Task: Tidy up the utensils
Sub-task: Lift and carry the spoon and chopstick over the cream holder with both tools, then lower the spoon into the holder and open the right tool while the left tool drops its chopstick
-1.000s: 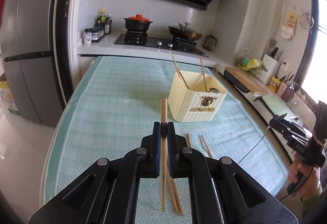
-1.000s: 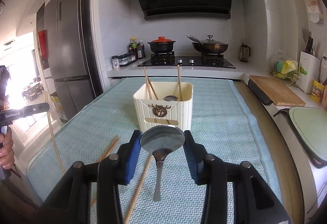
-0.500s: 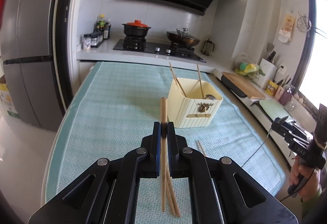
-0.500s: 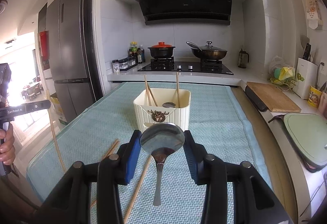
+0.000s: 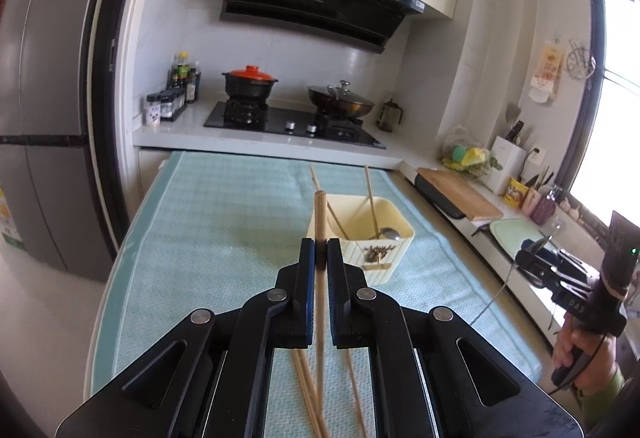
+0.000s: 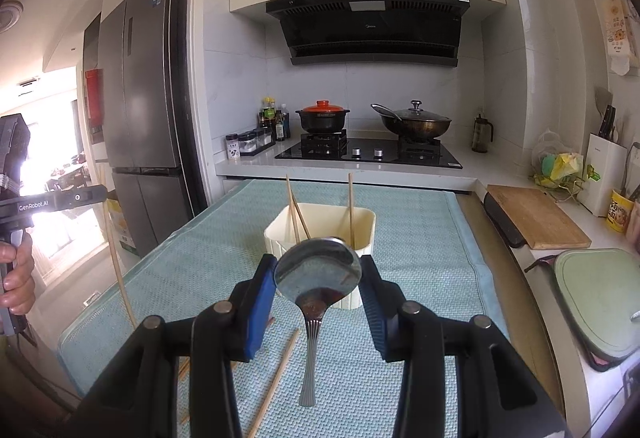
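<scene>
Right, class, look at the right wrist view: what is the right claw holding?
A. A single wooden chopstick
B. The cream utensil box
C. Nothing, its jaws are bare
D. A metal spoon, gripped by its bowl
D: the right claw has its blue pads pressed on either side of the bowl of the metal spoon, and the handle hangs down over the teal mat.
</scene>
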A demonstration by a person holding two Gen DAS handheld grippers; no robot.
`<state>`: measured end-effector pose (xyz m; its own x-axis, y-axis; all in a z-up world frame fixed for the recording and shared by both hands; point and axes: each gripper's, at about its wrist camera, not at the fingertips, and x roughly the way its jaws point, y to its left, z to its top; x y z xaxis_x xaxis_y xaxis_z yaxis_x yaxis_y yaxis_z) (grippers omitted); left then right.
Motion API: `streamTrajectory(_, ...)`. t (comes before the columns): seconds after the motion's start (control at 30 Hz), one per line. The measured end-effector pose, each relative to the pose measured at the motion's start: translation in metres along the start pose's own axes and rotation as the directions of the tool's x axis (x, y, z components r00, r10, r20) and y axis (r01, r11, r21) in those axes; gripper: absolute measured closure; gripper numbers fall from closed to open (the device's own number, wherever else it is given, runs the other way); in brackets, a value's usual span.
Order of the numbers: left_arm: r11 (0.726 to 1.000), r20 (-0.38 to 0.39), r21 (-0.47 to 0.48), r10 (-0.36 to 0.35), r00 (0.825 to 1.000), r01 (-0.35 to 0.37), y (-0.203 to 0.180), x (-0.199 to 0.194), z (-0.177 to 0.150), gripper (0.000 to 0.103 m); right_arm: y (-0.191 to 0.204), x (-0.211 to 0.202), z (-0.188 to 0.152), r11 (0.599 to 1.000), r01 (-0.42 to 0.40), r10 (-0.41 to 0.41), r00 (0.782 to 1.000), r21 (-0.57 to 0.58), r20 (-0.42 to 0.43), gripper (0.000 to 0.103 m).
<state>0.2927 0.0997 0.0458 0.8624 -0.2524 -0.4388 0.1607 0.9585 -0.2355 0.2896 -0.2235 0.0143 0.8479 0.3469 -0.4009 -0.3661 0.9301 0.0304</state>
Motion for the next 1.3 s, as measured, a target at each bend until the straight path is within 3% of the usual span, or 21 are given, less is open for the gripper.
streamTrajectory(0.4, 0.997, 0.078, 0.041, -0.067, 0.995, 0.064, -0.024, 0.031, 0.089, 0.099, -0.004, 0.023, 0.091, 0.997, 0.000, 0.005, 0.997, -0.075, 0.078, 0.061)
streamTrajectory(0.57, 0.994, 0.072, 0.065, -0.094, 0.993, 0.089, -0.044, 0.063, 0.128, 0.099, -0.009, 0.054, 0.131, 0.998, -0.015, 0.020, 0.996, -0.063, 0.086, 0.061)
streamTrajectory(0.77, 0.993, 0.081, 0.104, -0.070, 0.994, 0.061, -0.068, 0.113, 0.149, 0.099, -0.014, 0.099, 0.157, 0.997, -0.004, 0.013, 0.994, -0.081, 0.112, 0.061)
streamTrajectory(1.03, 0.996, 0.064, 0.069, -0.062, 0.996, 0.058, -0.078, 0.195, 0.143, 0.099, -0.034, 0.174, 0.134, 0.997, -0.009, 0.010, 1.000, -0.080, 0.002, 0.061)
streamTrajectory(1.3, 1.000, -0.063, -0.002, -0.030, 0.998, 0.030, -0.065, 0.280, 0.111, 0.099, -0.047, 0.231, 0.085, 0.997, -0.017, 0.004, 0.986, -0.074, -0.169, 0.061)
